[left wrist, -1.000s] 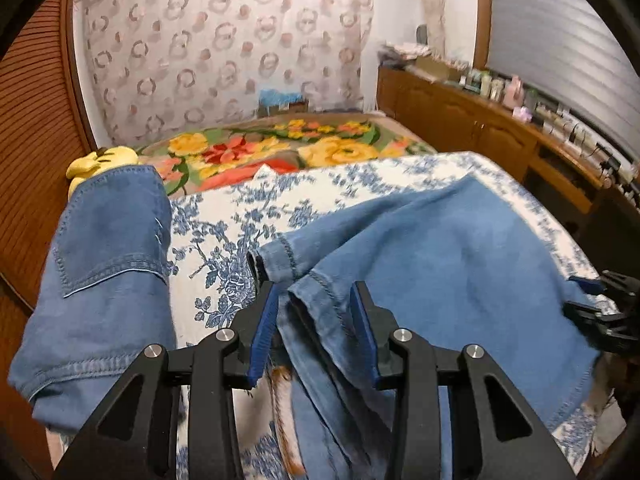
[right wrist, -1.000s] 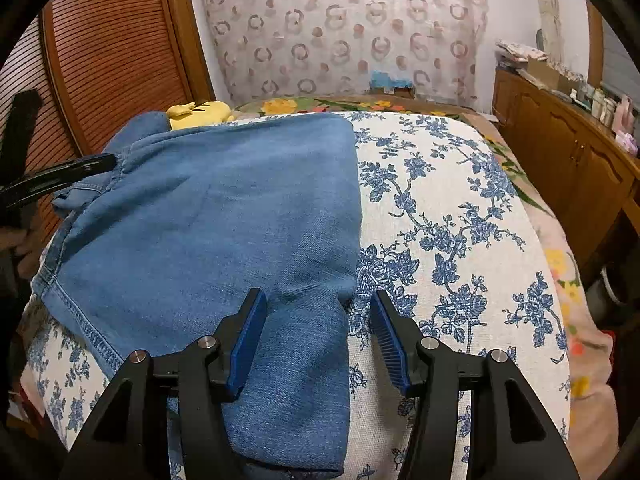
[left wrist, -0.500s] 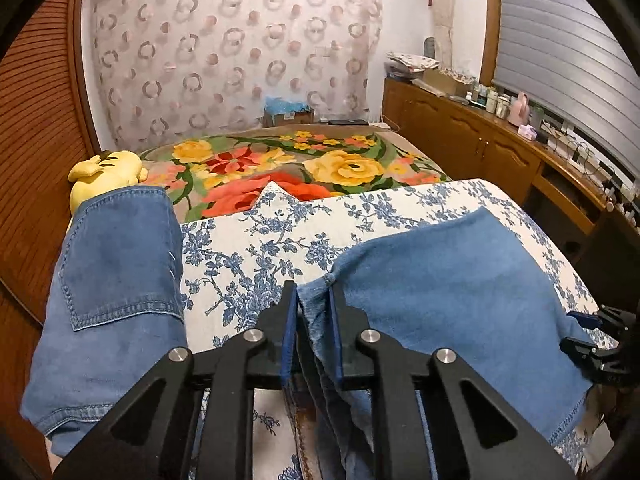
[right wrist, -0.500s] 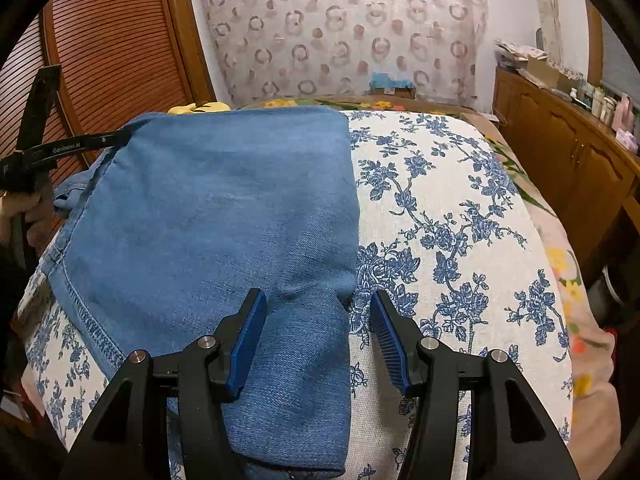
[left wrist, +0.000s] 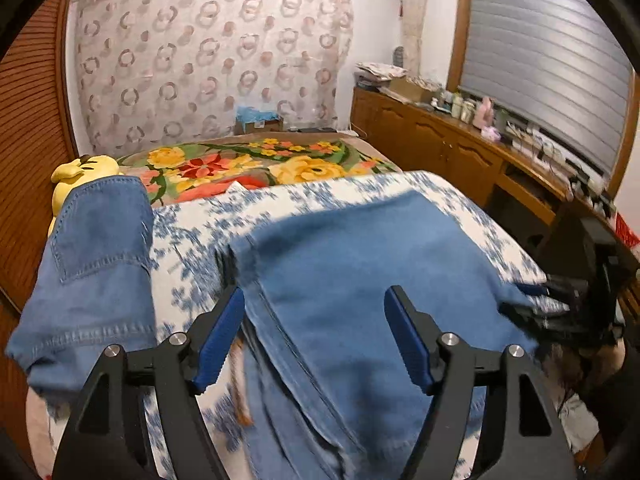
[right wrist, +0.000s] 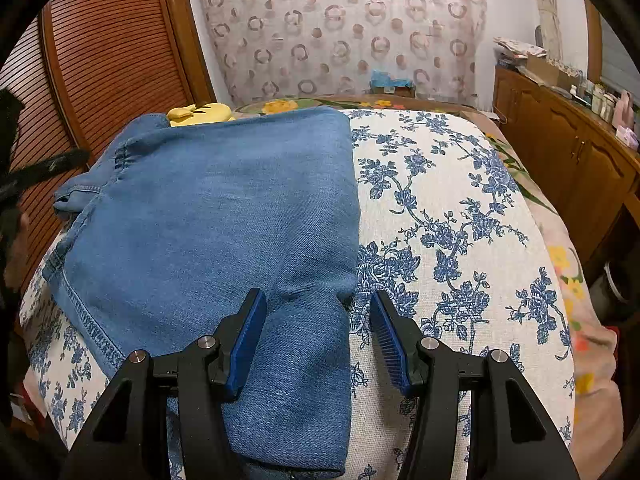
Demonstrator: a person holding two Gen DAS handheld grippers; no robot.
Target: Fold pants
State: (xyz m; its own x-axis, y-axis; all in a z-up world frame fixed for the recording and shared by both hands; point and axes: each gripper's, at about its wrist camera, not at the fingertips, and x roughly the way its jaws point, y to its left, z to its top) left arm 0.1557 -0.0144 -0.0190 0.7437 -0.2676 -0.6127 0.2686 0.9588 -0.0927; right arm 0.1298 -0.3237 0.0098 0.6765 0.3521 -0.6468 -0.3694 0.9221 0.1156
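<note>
Left gripper (left wrist: 314, 336) jaws just sprung apart – nothing pinched, folded jeans (left wrist: 360, 280) lying beneath; right gripper (right wrist: 318, 340) spread, straddling jeans' edge on floral sheet (right wrist: 460, 220).

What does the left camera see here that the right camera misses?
Only the left view shows the jeans' back pocket, the shuttered window, and the left tongs, open and just widened above the denim. Only the right view shows the right tongs, open astride the folded edge. Both share the blue jeans, the floral bedspread, the yellow plush toy and the patterned curtain.
</note>
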